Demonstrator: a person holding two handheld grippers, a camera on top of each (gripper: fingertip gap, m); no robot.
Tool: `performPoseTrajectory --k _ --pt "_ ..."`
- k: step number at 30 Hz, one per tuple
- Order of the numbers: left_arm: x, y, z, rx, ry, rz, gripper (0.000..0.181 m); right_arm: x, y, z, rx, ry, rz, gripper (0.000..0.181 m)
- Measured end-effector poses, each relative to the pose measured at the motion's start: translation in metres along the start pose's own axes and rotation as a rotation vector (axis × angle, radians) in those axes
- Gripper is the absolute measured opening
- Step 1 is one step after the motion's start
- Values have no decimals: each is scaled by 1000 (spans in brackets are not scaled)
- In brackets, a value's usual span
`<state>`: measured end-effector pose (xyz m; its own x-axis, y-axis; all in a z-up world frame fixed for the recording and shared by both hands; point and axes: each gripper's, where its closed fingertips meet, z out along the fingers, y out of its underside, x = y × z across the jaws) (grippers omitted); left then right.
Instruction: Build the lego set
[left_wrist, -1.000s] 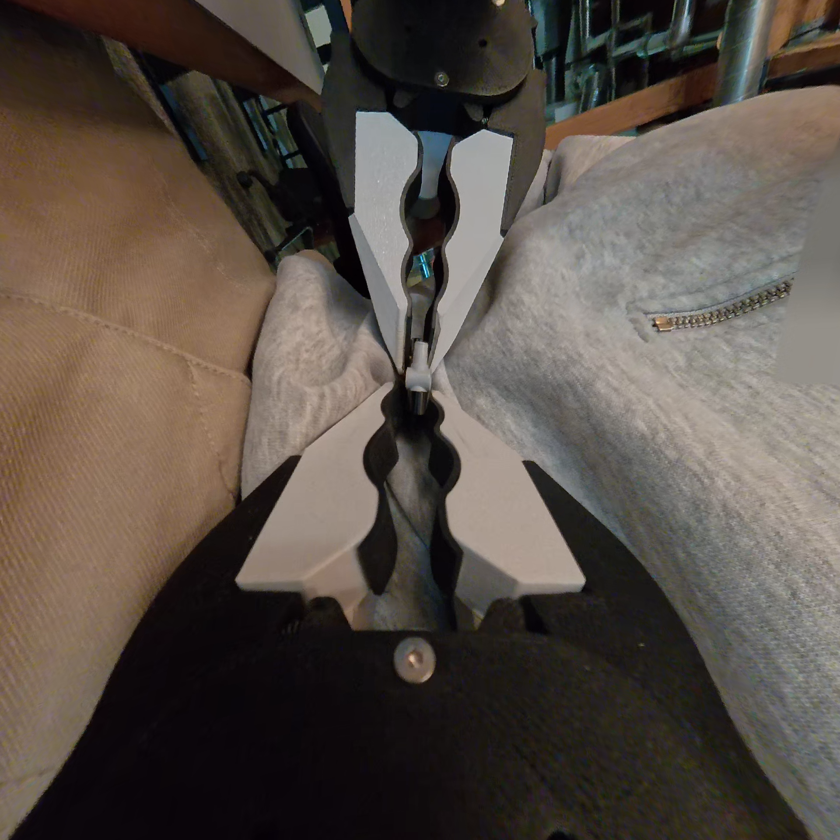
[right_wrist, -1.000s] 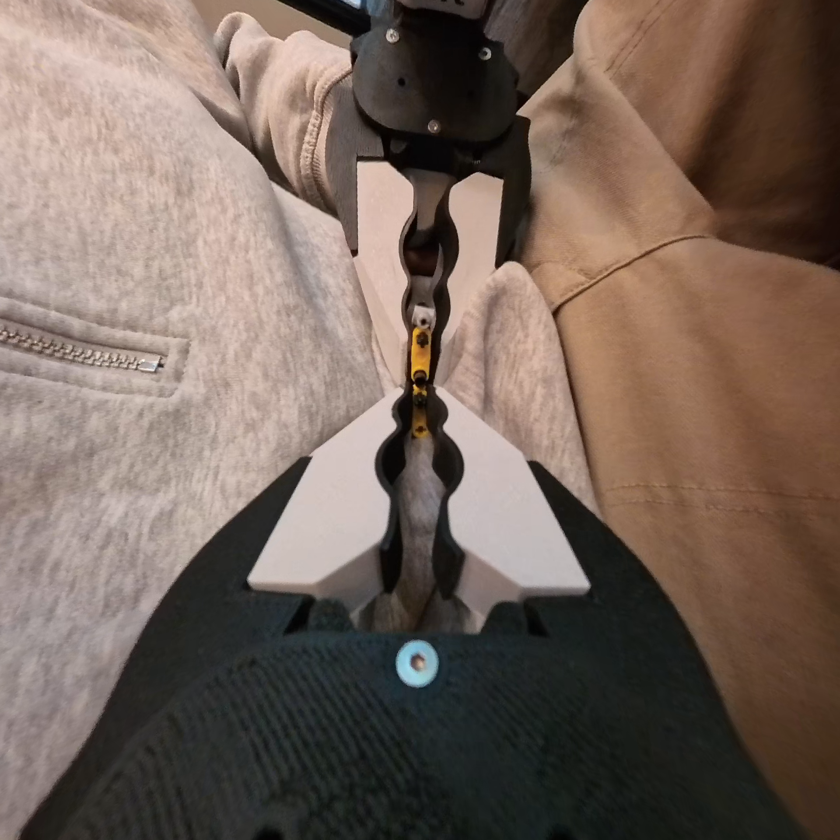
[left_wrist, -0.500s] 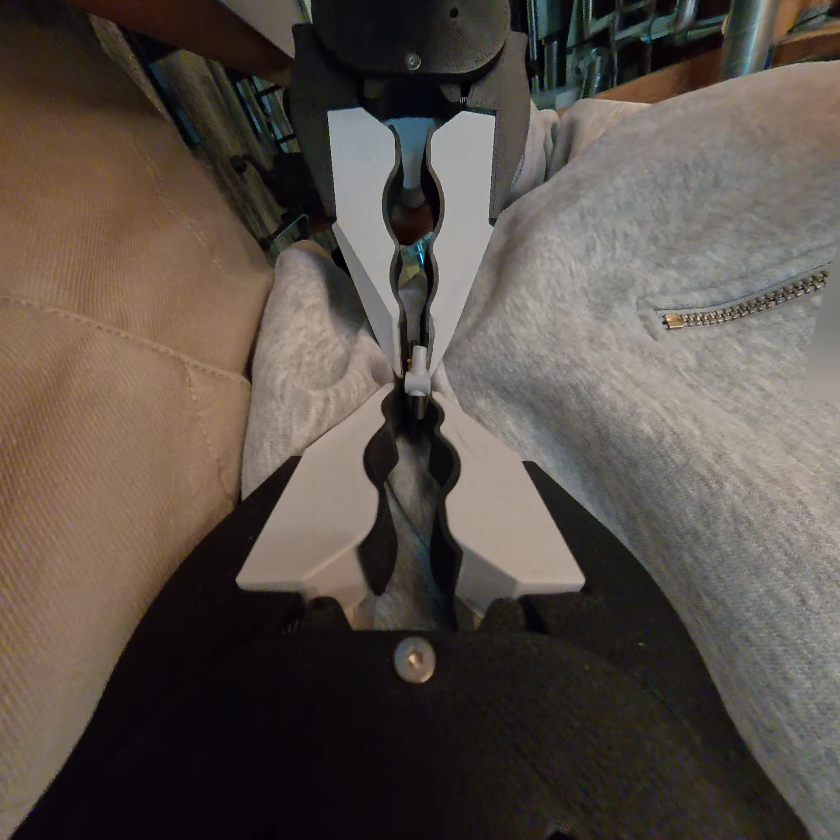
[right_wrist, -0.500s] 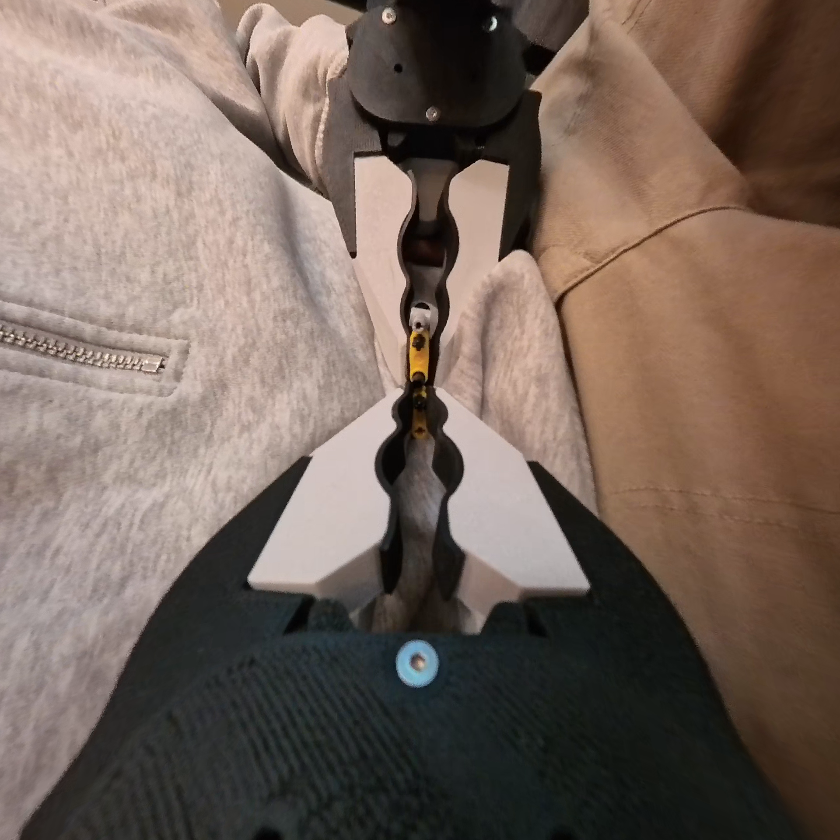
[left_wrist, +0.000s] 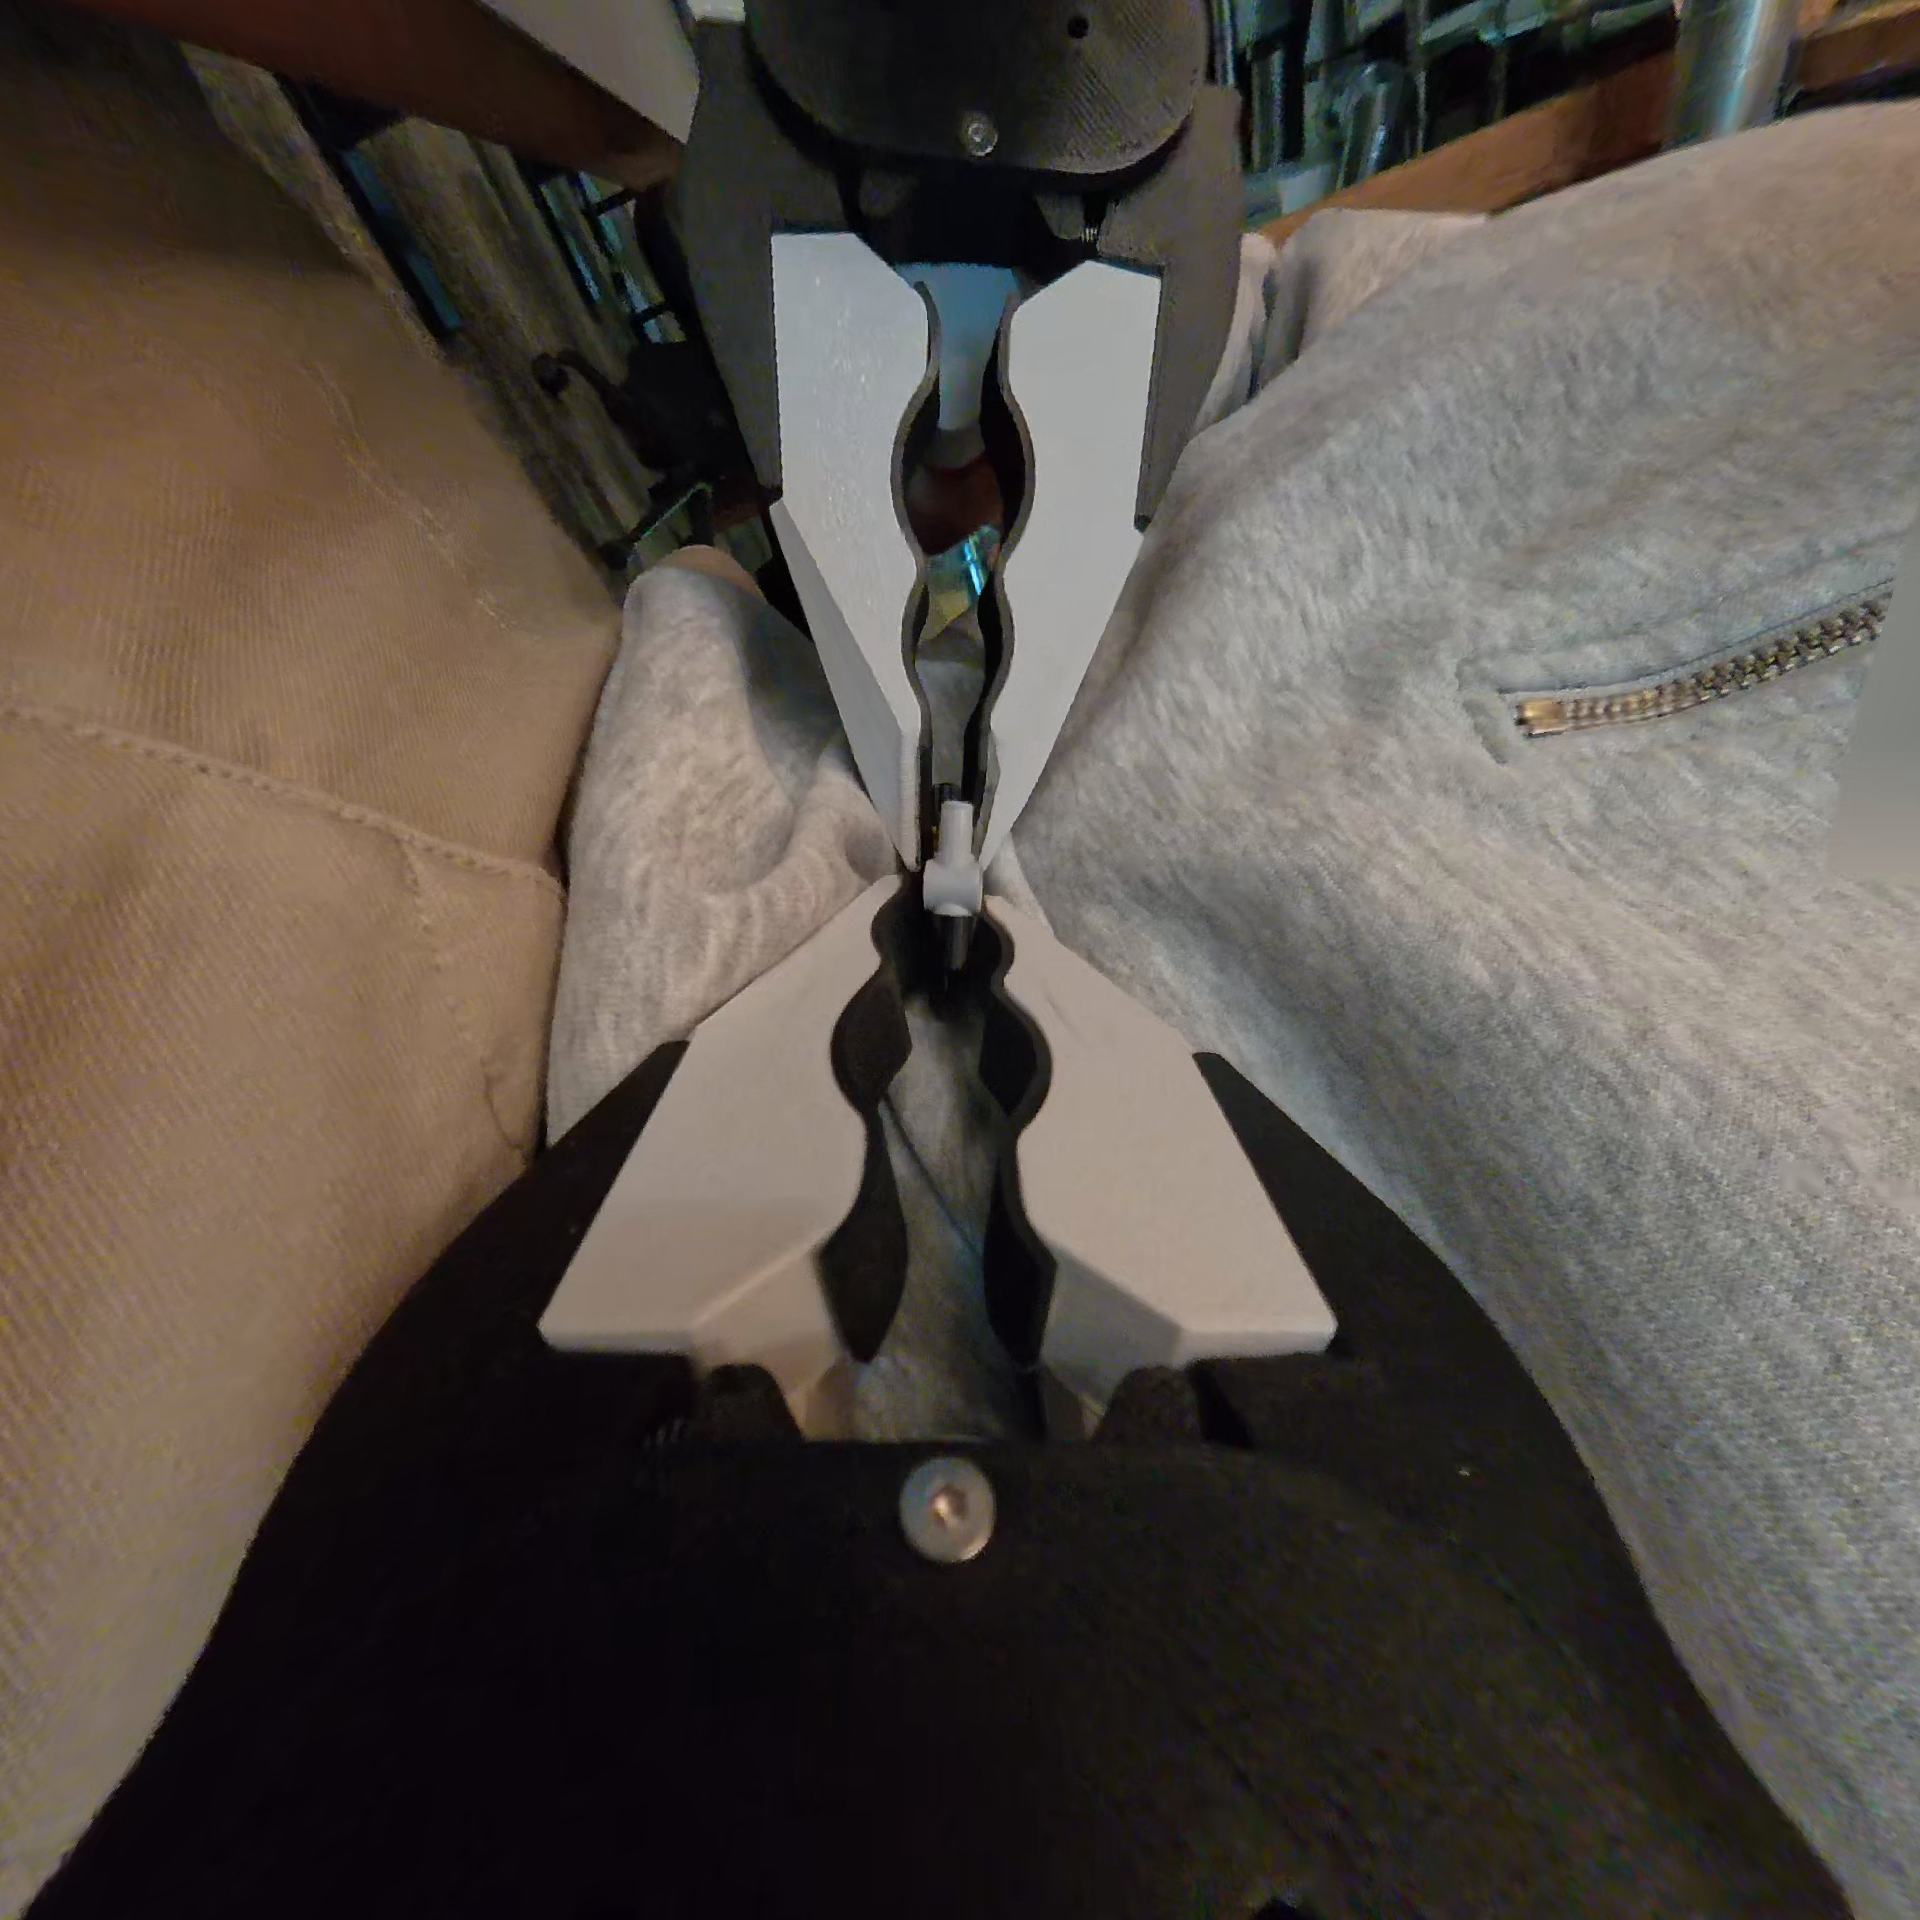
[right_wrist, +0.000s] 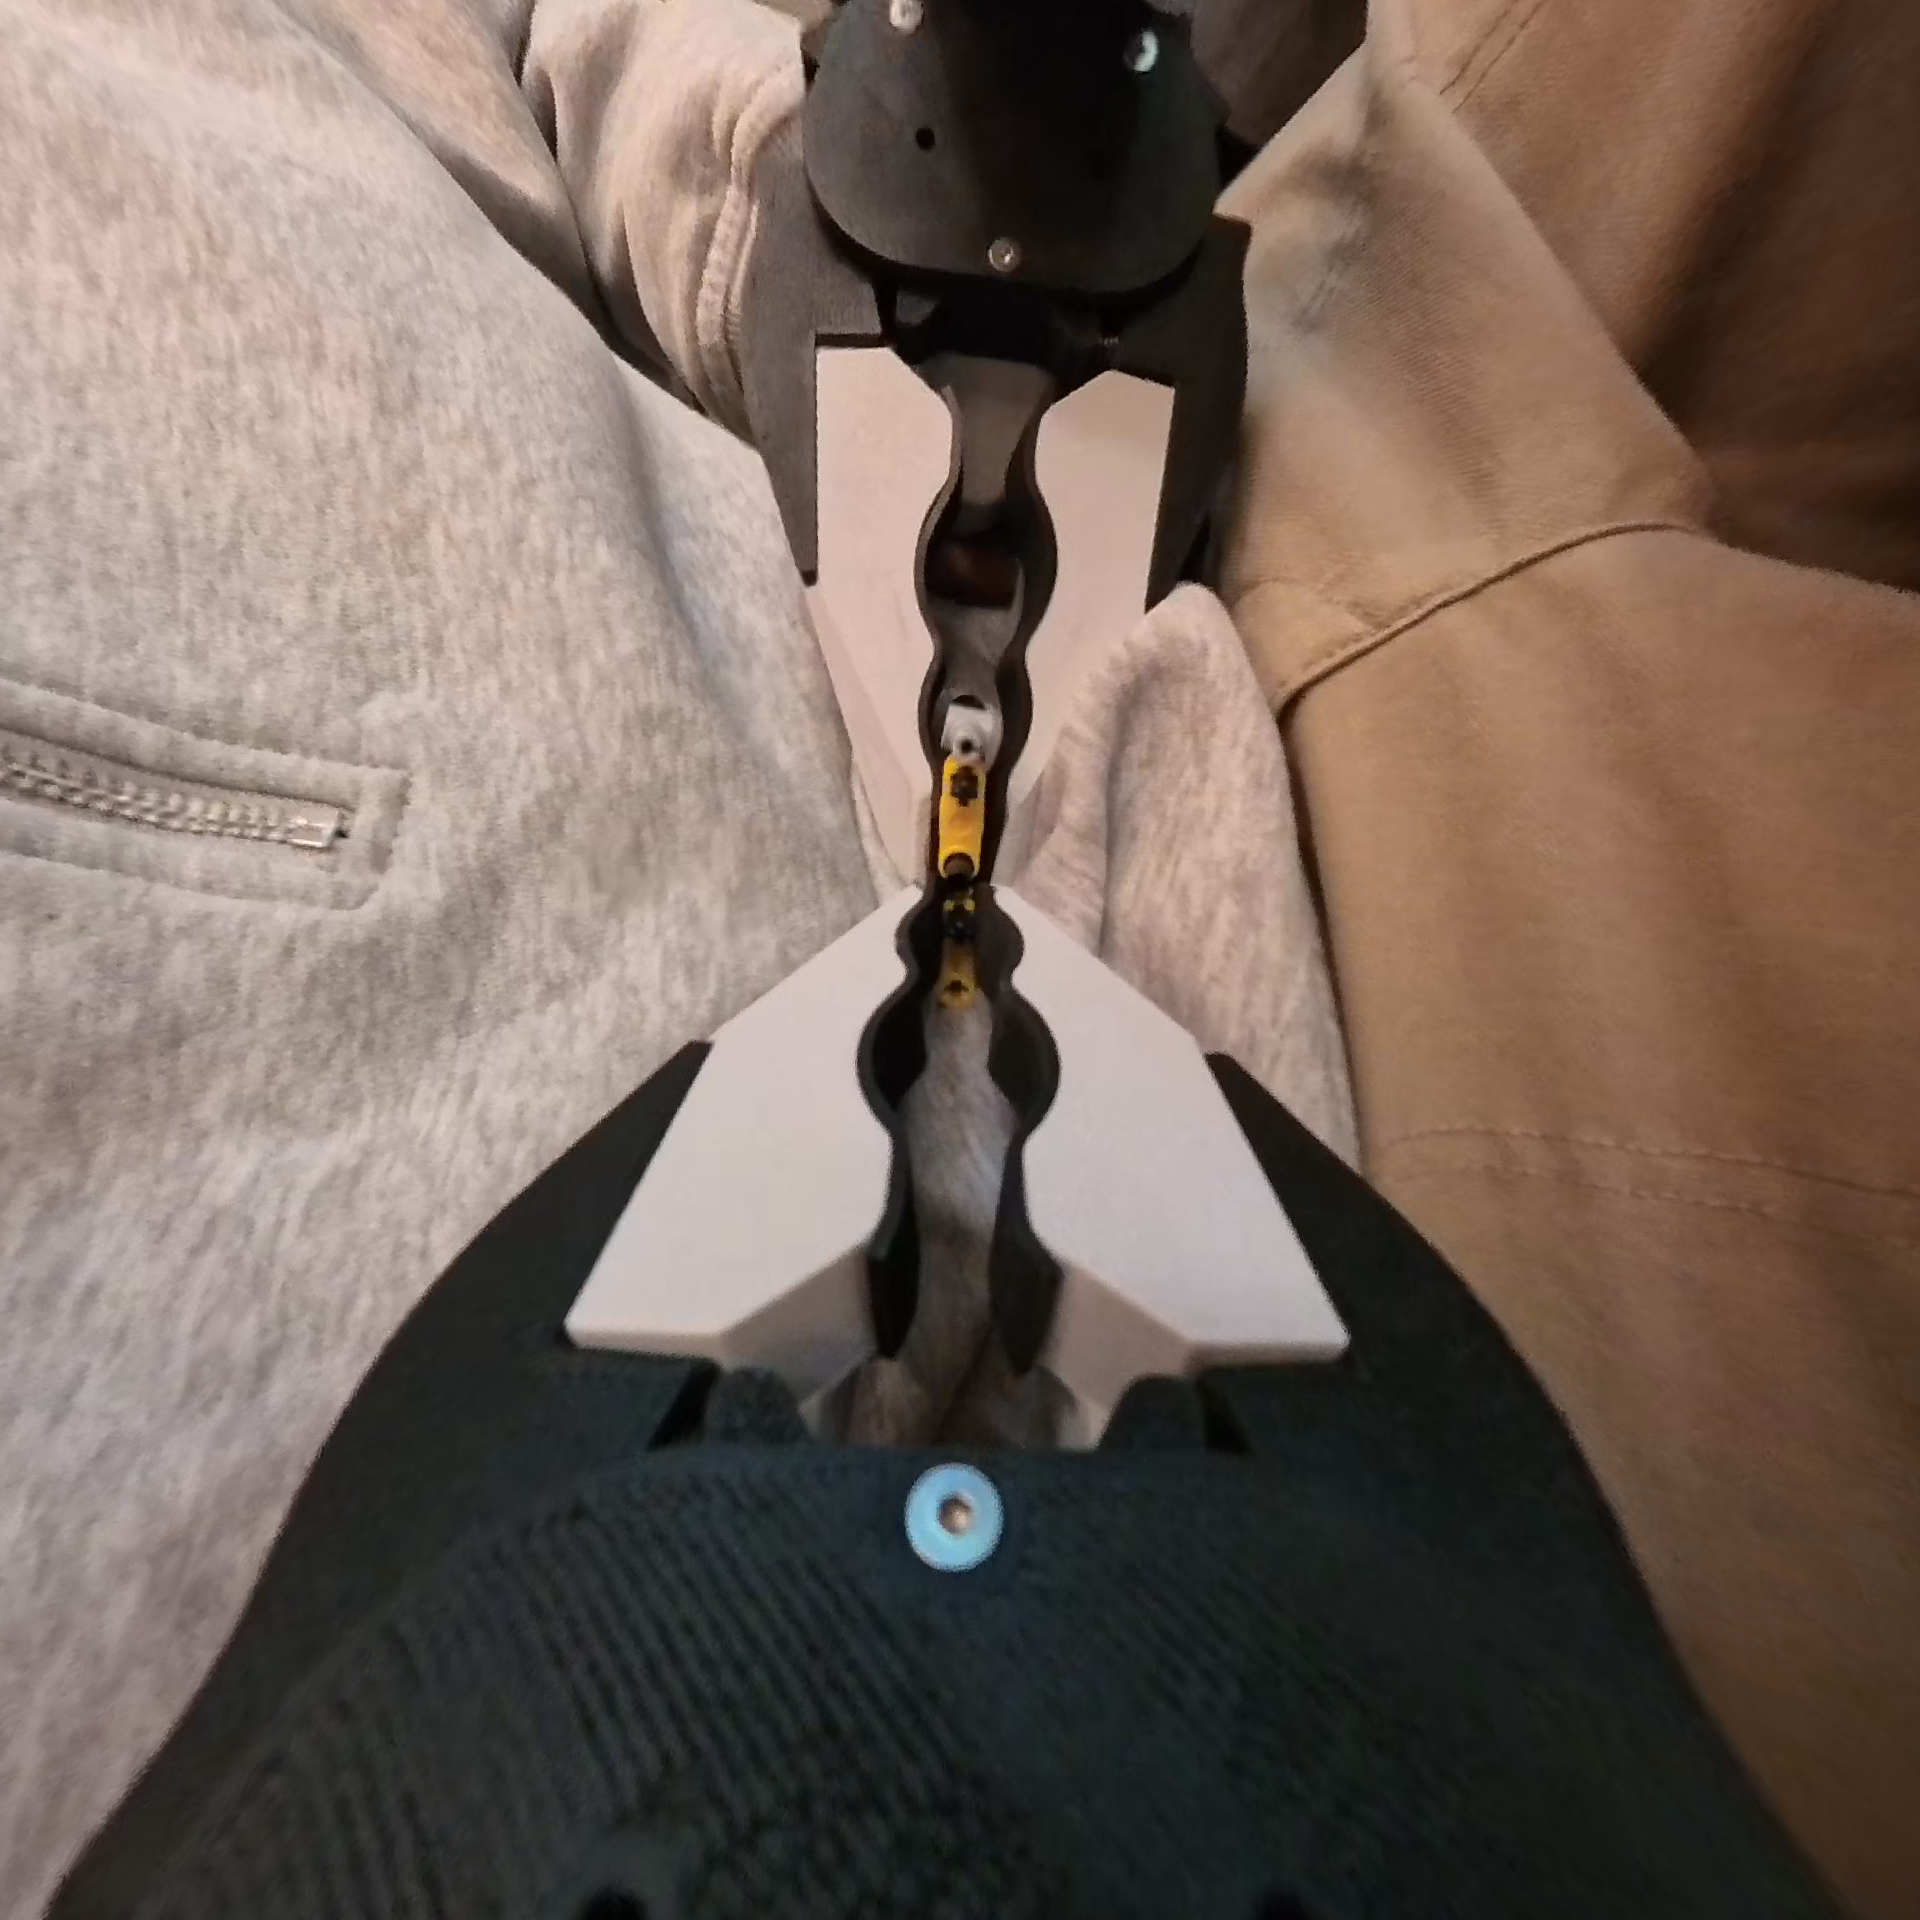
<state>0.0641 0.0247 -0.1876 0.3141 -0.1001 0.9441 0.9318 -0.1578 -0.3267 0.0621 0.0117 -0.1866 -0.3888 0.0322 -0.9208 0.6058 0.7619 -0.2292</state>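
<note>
Item: small lego sub-assembly, held in the air between two grippers that meet tip to tip over a person's lap.

Yellow piece: a narrow yellow link with black pins, at 12 o'clock from the right gripper, whose jaws are clamped together on its near end. A second short yellow stretch shows just inside those jaws.

White connector: a small pale piece with a dark pin tip, at 12 o'clock from the left gripper, whose jaws are closed on it. In the right wrist view the same pale piece sits at the far end of the yellow link, inside the opposing jaws.

Progress: the two parts appear lined up end to end and touching; judged as a joining step in hand, early in the build, with nearly the whole set left. No finished model, tray or loose bricks appear in either view.

Surroundings: grey fleece garment with a zip pocket at 3 o'clock in the left wrist view; tan cloth at 9 o'clock; shelving in the far background.

Hidden or unclear: whether the pin is seated; the pieces' full shapes, mostly covered by the jaws; any table.
</note>
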Motion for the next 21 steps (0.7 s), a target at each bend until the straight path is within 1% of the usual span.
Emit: performPoseTrajectory --k 5,8,11,14,18,21 --pt "3 -16 -9 94 -17 4 6 1 -15 -11 206 -1 17 4" --pt "4 -20 -14 133 -16 -11 6 1 -18 -13 295 7 14 4" --pt "4 -22 -18 158 -16 -25 5 1 -14 -12 320 12 11 4" --pt "5 -22 -18 138 -32 -13 6 -1 -18 -15 342 26 -1 4" --pt "3 -19 -19 99 -91 16 12 -3 -20 -13 339 66 -50 4" --pt "2 -19 -20 77 -125 39 11 0 -22 -12 344 81 -74 4"
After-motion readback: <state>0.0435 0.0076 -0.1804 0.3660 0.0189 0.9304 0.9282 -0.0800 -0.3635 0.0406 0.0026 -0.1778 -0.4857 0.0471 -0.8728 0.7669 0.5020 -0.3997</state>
